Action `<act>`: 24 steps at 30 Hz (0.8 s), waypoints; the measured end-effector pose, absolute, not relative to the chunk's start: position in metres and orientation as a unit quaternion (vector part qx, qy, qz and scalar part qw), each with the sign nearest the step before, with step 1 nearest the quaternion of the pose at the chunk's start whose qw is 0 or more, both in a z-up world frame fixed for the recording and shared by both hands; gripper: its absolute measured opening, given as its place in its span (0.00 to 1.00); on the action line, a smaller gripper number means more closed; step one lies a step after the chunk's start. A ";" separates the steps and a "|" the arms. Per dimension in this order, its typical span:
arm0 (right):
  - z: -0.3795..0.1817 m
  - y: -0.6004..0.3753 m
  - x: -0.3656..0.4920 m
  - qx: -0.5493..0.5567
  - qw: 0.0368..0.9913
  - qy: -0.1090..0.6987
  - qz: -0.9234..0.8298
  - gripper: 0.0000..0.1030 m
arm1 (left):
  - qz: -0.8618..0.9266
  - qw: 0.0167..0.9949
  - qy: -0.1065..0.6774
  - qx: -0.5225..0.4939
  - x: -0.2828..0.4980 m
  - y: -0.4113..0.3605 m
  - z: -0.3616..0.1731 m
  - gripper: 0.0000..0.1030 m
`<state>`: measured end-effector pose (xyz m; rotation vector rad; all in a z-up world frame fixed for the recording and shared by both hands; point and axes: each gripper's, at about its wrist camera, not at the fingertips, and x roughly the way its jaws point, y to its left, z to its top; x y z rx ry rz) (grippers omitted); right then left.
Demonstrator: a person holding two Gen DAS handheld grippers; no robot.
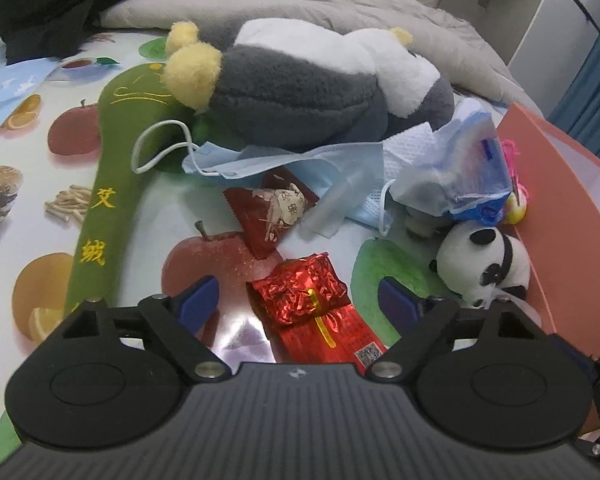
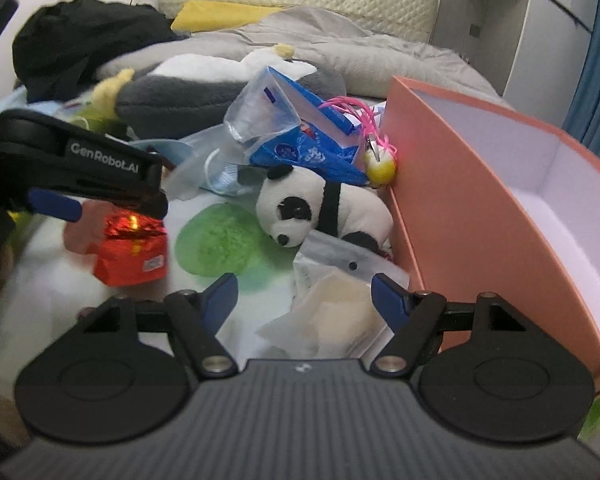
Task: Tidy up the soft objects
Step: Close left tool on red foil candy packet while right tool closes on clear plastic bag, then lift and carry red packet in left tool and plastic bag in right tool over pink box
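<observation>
The left gripper (image 1: 298, 300) has its fingers open on both sides of the red foil packet (image 1: 304, 296), which lies on the printed cloth (image 1: 40, 160) near the pink box (image 2: 480, 208). Better lower squarely, then close gently. The right gripper (image 2: 304, 292) is open over a clear bag (image 2: 332, 312)

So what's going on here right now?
A person is sorting clutter on a bed with two handheld grippers. The left gripper hangs open over the red foil packet, jaws either side, not closed on it. The right gripper is open above a clear bag, near the panda. The pink box looks empty.
</observation>
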<state>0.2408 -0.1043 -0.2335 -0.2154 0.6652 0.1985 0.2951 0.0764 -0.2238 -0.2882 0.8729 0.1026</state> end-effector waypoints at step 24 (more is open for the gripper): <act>-0.244 -0.105 0.247 -0.119 0.921 0.362 0.085 0.39 | 0.037 0.898 0.416 -0.137 0.290 0.070 -0.233 0.59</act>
